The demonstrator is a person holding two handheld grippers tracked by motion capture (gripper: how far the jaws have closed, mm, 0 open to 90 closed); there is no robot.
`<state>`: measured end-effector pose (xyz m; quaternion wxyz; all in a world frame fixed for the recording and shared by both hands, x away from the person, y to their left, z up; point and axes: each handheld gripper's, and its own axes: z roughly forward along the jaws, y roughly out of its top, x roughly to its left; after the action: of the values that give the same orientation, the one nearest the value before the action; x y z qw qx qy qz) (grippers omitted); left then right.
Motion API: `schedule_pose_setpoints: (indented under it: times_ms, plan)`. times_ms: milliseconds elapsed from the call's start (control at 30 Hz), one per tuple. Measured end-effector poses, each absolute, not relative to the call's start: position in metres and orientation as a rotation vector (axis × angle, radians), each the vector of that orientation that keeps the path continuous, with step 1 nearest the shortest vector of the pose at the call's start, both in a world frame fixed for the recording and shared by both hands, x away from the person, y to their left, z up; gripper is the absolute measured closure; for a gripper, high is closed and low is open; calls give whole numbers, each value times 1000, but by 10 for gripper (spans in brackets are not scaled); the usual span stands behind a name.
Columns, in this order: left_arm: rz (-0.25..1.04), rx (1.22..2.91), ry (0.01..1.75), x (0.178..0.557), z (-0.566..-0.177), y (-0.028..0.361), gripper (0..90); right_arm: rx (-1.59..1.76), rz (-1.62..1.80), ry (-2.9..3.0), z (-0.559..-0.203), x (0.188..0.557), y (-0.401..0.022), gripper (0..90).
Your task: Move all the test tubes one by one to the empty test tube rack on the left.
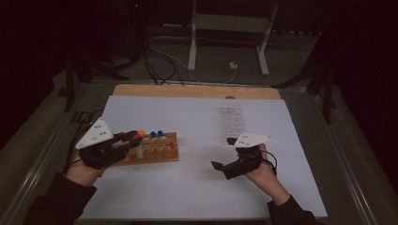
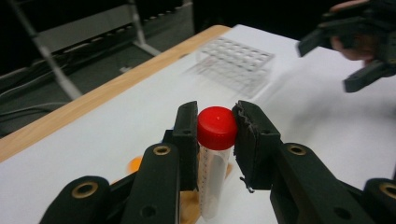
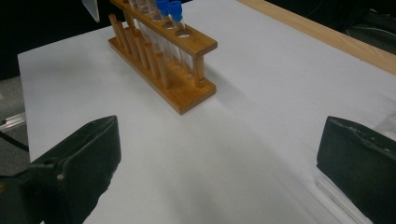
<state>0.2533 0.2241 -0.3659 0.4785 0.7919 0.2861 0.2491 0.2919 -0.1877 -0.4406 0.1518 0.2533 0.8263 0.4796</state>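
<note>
A red-capped tube is gripped by the left gripper above the wooden rack, at nine o'clock on the desk. Its bottom is cut off. The right gripper is held wide open, empty. The clear rack looks blurry.

Dim room, grey floor, white-legged frame behind table.

My high view is dim, its surroundings black; the clear plastic grid rack smears with motion blur behind sharp jaws.
</note>
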Motion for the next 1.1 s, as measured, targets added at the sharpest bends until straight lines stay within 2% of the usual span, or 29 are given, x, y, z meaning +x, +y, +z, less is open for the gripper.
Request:
schedule_pose_setpoints:
  times_ms: [267, 567, 1100]
  plan:
    - [723, 1869, 835, 263, -369, 265, 721, 712, 1374, 2370, -440, 292, -187, 0]
    - [808, 1790, 945, 292, -393, 279, 721, 710, 1370, 2366, -440, 292, -188, 0]
    - [715, 1790, 1064, 306, -445, 285, 719, 714, 1366, 2369, -439, 292, -190, 0]
